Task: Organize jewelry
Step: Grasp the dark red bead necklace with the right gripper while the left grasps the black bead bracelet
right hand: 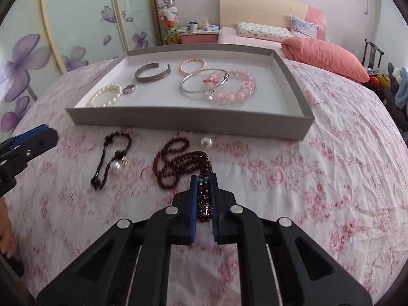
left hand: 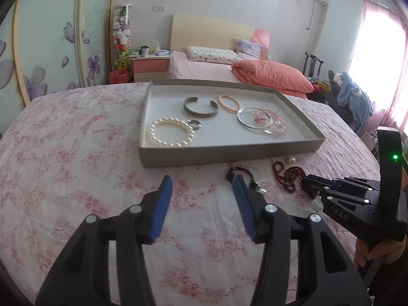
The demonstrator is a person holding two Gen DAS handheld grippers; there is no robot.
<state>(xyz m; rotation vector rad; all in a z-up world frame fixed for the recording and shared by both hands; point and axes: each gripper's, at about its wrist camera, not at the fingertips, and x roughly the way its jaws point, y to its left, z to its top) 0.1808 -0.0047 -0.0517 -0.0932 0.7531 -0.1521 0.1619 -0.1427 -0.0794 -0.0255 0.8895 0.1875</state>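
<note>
1. My right tool (right hand: 204, 178) is pinched narrow on the end of the dark red bead strand (right hand: 178, 163); the rest of the strand lies coiled on the floral cloth (right hand: 318, 178), just in front of the tool tips.
2. My left tool (left hand: 202, 183) is spread wide and holds nothing; it hovers over the cloth near the black cord bracelet (right hand: 112, 158).
3. The black cord bracelet carries a big white pearl and lies on the cloth left of the red strand, apart from it.
4. A loose pearl (right hand: 206, 142) sits on the cloth just beside the red strand, close to the tray's front wall.
5. The grey tray (right hand: 178, 125) sits on the cloth beyond both tools.
6. Inside the tray: a pearl bracelet (right hand: 105, 95) at front left with a small metal ring (right hand: 130, 88) touching it, a metal cuff (right hand: 152, 75) behind, a small pink bead bracelet (right hand: 192, 65) near the back.
7. A silver bangle (right hand: 201, 83) overlaps the large pink bead bracelet (right hand: 237, 89) at the tray's right.
</note>
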